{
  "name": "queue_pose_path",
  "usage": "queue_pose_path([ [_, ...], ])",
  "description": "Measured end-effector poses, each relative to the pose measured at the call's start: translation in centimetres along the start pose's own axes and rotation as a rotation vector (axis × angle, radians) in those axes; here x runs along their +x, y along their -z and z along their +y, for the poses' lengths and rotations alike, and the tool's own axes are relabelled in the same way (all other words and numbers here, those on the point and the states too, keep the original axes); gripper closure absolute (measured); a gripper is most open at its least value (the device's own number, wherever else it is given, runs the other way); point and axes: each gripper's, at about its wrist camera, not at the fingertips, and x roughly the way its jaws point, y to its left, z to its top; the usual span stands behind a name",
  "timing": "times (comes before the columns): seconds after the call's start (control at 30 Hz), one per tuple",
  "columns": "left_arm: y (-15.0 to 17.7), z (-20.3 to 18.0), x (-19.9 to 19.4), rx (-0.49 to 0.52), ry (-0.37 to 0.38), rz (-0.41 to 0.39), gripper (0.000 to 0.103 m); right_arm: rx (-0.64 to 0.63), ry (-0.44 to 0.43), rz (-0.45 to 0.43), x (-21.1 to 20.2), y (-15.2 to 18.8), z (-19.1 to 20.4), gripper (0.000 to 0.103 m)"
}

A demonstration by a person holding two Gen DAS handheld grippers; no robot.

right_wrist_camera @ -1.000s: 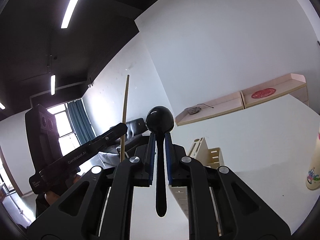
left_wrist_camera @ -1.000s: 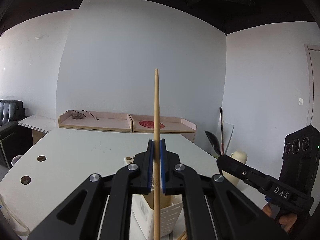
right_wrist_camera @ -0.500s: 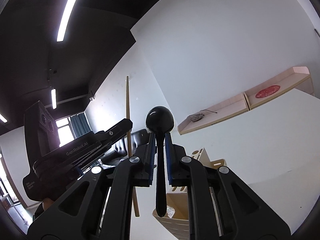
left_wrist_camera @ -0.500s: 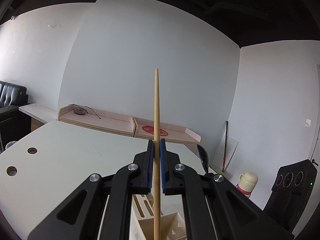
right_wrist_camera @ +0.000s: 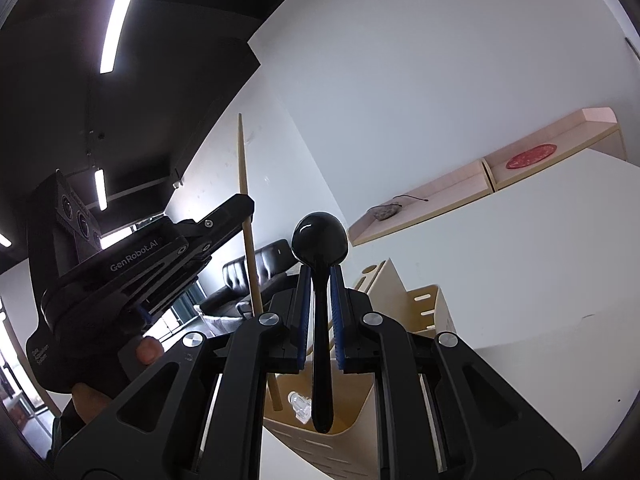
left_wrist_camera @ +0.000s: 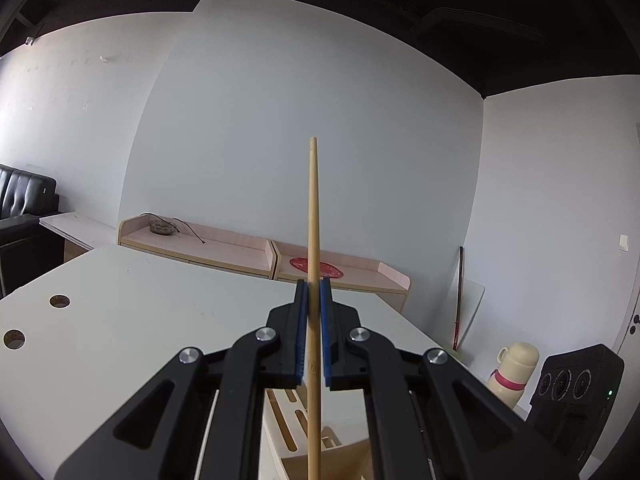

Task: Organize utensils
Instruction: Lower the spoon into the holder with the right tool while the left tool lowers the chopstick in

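This looks like an office or a meeting room. A large white counter point(left_wrist_camera: 152, 320) has two round cable holes point(left_wrist_camera: 59, 301) (the kind made for wires). Behind it a black leather sofa point(left_wrist_camera: 24, 196) stands at the plain white wall, and low pale wooden cabinets point(left_wrist_camera: 224, 248) run along that wall. The ceiling is painted black with long strip lights point(right_wrist_camera: 116, 20). A window with a curtain shows in the right wrist view.

The chopstick's point(left_wrist_camera: 313, 240) lower end runs off the bottom edge of the left wrist view. The utensil holder point(right_wrist_camera: 432, 312) is mostly hidden behind both grippers' frames; the clear item point(right_wrist_camera: 298, 404) inside it is unidentifiable.
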Motion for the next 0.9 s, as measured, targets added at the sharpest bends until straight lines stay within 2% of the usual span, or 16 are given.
queue_pose_path([
  [0.43,2.2,0.3,-1.4,0.069,0.017,0.008,0.097,-0.091,0.007,-0.018,-0.7,1.1,1.1,0.093],
  [0.9,4.6,1.5,-2.9,0.060,0.023,0.096,0.097,-0.095,0.012,0.015,-3.2,1.7,1.4,0.090],
])
